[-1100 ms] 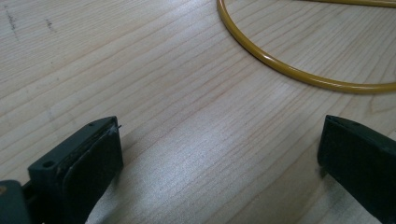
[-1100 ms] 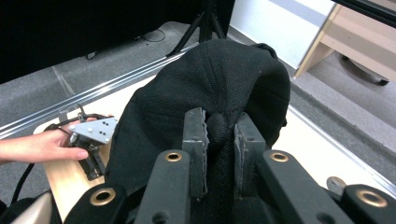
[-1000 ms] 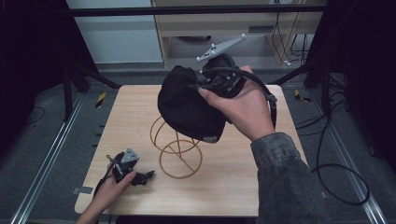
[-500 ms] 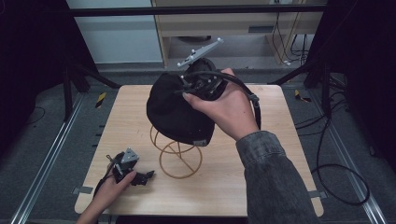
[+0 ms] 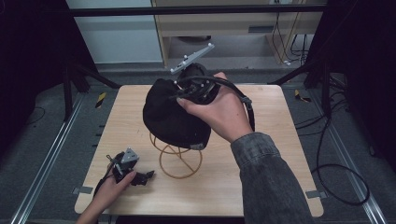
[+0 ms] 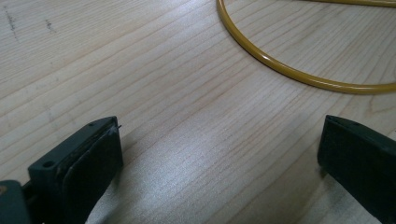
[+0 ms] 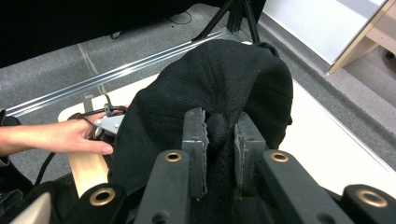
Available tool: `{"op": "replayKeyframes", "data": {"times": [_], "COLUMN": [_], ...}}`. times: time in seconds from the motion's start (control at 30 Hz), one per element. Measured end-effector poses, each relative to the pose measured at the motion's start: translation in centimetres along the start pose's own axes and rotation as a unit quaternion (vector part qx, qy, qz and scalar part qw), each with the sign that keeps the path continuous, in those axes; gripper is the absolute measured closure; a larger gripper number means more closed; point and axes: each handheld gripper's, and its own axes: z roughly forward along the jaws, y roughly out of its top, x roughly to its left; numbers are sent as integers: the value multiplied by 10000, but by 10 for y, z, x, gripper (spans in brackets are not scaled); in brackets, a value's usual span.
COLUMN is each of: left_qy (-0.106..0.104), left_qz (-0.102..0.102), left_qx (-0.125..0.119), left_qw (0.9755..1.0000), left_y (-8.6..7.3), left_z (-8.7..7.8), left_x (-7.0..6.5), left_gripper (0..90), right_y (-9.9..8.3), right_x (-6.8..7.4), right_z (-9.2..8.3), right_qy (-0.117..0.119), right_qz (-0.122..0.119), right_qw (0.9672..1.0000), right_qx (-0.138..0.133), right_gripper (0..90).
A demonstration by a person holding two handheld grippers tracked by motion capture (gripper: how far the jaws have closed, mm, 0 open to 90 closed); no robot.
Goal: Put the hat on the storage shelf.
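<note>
A black cap (image 5: 170, 114) hangs over the top of a yellow wire stand (image 5: 180, 161) at the table's middle. My right gripper (image 5: 187, 91) is shut on a fold of the black cap (image 7: 219, 93), pinched between its pads (image 7: 198, 140). Near the front left of the table my left gripper (image 5: 144, 176) rests low and open; between its spread jaws lies only bare wood (image 6: 210, 140). The stand's yellow base ring (image 6: 289, 70) curves just ahead of it.
The wooden table (image 5: 261, 177) has free room at its right and front. Metal floor rails (image 5: 42, 168) run along the left. A wooden cabinet (image 5: 233, 23) stands behind the table, with cables (image 5: 336, 182) on the floor at right.
My right gripper has carried the cap leftward and a little down over the wire stand. The left gripper has stayed where it was.
</note>
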Motion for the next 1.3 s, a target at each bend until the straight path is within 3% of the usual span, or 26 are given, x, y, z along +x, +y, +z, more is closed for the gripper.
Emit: {"op": "replayKeyframes", "data": {"times": [0.57, 1.3], "left_qy": [0, -1], "left_qz": [0, 2], "left_qx": [-1, 1], "left_qw": [10000, 10000], "left_y": [0, 0], "left_z": [0, 0], "left_x": [0, 0], "left_gripper": [0, 0], "right_y": [3, -2], "right_x": [4, 10], "right_z": [32, 57], "right_qy": [-20, 64], "right_qz": [-80, -185], "right_qw": [9992, 9973], "right_qx": [394, 705], "right_gripper": [781, 778]}}
